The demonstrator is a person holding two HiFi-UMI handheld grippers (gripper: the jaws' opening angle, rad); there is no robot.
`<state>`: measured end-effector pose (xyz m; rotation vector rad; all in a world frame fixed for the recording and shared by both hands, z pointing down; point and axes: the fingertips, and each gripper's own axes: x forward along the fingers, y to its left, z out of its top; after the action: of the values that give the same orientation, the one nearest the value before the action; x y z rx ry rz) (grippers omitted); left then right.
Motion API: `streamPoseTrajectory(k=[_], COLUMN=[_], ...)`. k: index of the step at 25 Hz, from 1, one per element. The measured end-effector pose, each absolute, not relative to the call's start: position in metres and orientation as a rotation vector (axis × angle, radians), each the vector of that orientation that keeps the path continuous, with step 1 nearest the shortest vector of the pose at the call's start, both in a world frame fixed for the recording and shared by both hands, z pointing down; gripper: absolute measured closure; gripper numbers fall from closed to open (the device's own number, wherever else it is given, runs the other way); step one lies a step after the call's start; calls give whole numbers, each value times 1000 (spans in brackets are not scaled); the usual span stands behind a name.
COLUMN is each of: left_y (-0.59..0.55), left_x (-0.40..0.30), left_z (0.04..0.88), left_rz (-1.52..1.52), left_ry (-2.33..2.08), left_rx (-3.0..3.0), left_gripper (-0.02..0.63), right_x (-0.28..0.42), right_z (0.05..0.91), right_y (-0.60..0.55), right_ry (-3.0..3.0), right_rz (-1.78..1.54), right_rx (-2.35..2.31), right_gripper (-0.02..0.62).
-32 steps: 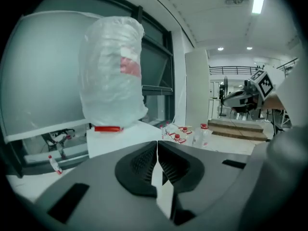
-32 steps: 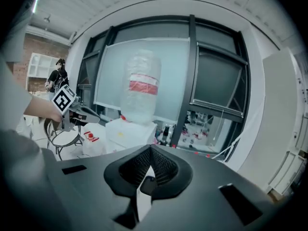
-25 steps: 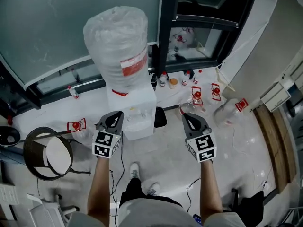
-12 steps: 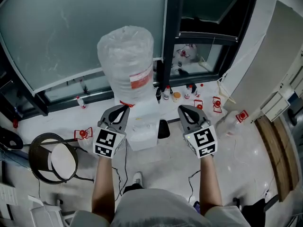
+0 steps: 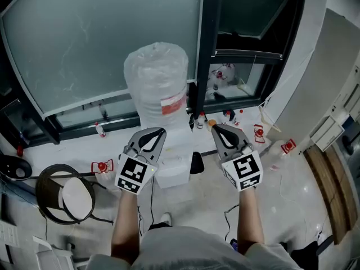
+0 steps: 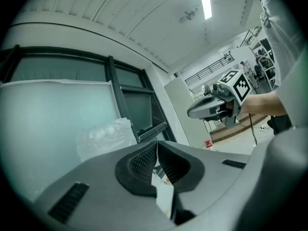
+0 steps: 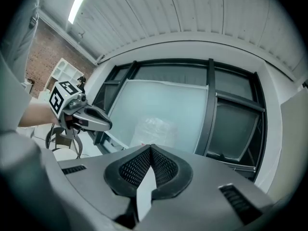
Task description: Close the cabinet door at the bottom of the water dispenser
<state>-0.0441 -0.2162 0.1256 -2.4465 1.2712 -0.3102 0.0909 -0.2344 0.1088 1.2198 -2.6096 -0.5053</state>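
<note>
Where you stand, the floor (image 5: pixel 197 204) is pale and glossy, and a thin cable (image 5: pixel 151 204) trails across it toward your feet. Small bottles (image 5: pixel 100 129) and red-and-white items (image 5: pixel 102 166) lie scattered along the far edge under the window. A large frosted pane (image 5: pixel 101 44) fills the far left, with a dark window frame (image 5: pixel 209 55) to its right. A white wall panel (image 5: pixel 315 77) slants down the right side. A round seat with a dark ring frame (image 5: pixel 62 193) stands on the near left. Your gripper views show a ribbed white ceiling (image 7: pixel 192 13) and a strip light (image 6: pixel 206 1).

The water dispenser (image 5: pixel 175 163) stands on the floor against the window base, near the middle of your head view. It is upright, its long axis running straight up from the floor. Its plastic-wrapped bottle (image 5: pixel 157 77) with a red label points up toward you. From this steep angle the cabinet door at its foot cannot be made out. A dark shape (image 5: pixel 196 163) juts at the body's right side, and you cannot tell what it is.

Your left gripper (image 5: pixel 161 131) hangs over the dispenser's left side, its ribbed pads together on nothing. Your right gripper (image 5: pixel 216 127) hangs just right of the dispenser, its jaws likewise pressed together and empty.
</note>
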Motion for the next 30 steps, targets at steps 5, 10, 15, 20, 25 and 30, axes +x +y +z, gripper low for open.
streamPoseTrajectory(k=[5,10,15,20,25,30], left_y=[-210,-205,-203,-203,-201,-202], left_x=[-49,-56,-60,-67,-71,-72], left_z=[113,109,113,121,126,130], left_rz=[-294,-292,-305,-320,-329,-334], left_ry=[1265,1265,1272,1288,1300,1310], left_rx=[-2424,-2408,-2414,-2422,-2429,-2437], left_gripper=[580,580,580,580,580,580], right_x=[82,76,75,74,74,74], right_z=[98,104,110,116,123,124], right_y=[-225,-223,-224,-224,-225,-226], right_ry=[-2643,-2629,-2615,-2611,-2596,-2598], right_rz=[-536,-529,-521,-509,-490,-485], right_rx=[1194,1189,1191,1193,1198,1194], right_gripper=[568,568,568,568,568,568])
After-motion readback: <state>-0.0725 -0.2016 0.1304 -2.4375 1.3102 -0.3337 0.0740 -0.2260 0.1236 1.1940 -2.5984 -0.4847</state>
